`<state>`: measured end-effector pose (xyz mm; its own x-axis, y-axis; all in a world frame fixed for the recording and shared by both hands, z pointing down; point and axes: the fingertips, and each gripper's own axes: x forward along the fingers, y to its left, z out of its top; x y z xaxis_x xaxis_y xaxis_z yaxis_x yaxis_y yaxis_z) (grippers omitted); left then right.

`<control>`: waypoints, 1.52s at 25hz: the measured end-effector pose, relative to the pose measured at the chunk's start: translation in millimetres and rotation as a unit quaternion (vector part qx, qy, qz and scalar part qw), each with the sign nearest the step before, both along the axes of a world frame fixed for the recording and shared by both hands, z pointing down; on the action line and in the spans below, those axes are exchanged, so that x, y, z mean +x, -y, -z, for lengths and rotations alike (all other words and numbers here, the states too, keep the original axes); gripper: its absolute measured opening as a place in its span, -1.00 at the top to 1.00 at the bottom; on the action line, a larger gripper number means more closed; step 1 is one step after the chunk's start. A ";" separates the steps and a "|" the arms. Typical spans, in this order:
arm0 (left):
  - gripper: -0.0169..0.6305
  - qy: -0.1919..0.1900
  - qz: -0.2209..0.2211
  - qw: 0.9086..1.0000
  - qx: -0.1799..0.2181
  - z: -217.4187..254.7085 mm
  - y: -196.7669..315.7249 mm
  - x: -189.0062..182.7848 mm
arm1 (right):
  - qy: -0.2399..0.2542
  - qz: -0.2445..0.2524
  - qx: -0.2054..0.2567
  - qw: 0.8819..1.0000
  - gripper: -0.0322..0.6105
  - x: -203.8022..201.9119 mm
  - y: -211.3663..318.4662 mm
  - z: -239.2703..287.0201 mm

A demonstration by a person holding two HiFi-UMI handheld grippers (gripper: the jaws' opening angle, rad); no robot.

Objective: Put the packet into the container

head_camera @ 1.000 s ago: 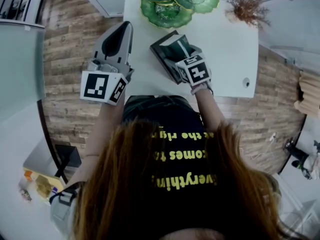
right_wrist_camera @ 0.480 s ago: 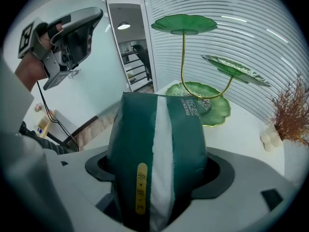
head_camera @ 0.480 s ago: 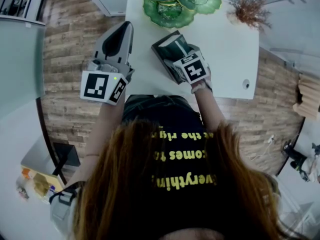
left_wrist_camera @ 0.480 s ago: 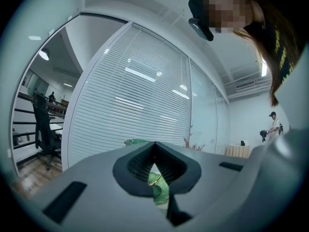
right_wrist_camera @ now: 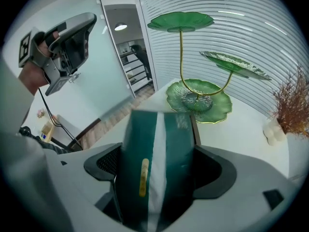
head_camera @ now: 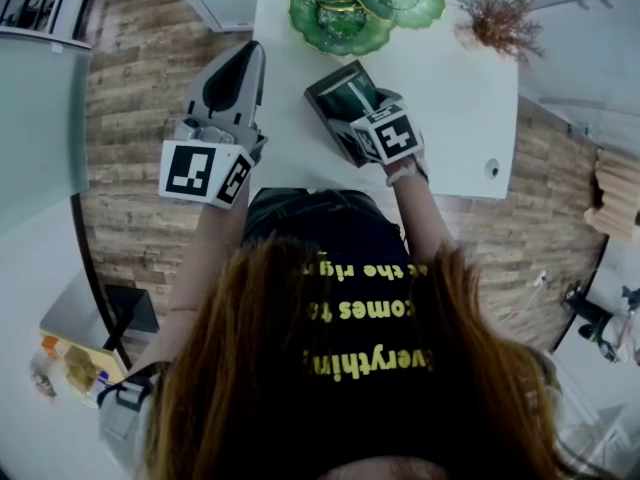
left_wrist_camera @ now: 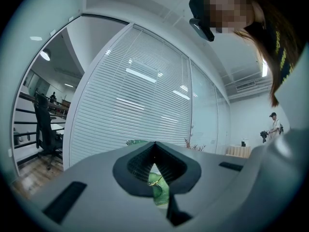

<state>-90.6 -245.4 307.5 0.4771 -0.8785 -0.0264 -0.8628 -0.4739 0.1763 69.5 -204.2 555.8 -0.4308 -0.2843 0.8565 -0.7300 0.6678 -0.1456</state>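
The white tabletop (head_camera: 460, 98) carries a green leaf dish (head_camera: 350, 8) at twelve o'clock and the dark container (head_camera: 325, 123) mid-table. At nine o'clock the left tool (head_camera: 243, 66) hangs pinched closed, empty. The right tool (right_wrist_camera: 161, 178) clamps the teal packet (right_wrist_camera: 145, 144) at the container's mouth. The packet looks light and soft, best gripped mid-body.

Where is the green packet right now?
The packet is upper centre in the head view, clamped in the right tool at the dark container, beside the green leaf stand.
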 end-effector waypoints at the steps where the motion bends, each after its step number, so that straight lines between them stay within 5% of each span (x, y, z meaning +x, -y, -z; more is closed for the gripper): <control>1: 0.94 -0.001 0.000 1.000 0.000 -0.2 0.1 -0.3 | 0.003 -0.004 0.000 1.000 -0.45 0.7 0.4 1.0; 16: 0.95 -0.001 -0.003 1.000 0.001 0.2 0.9 -0.5 | 0.004 0.015 0.012 1.000 -0.41 -6.9 -0.6 1.5; 20: 0.95 -0.001 -0.004 1.000 0.002 1.5 1.0 -0.1 | 0.008 0.008 0.014 1.000 -0.25 -2.7 -1.2 7.9; 30: 0.94 -0.001 -0.004 1.000 0.000 0.9 1.9 0.7 | 0.004 -0.021 0.050 0.999 0.58 7.1 8.2 16.7; 38: 0.94 0.003 -0.003 1.000 0.001 0.0 0.7 2.7 | 0.009 -0.028 0.069 0.997 0.76 10.0 11.1 22.4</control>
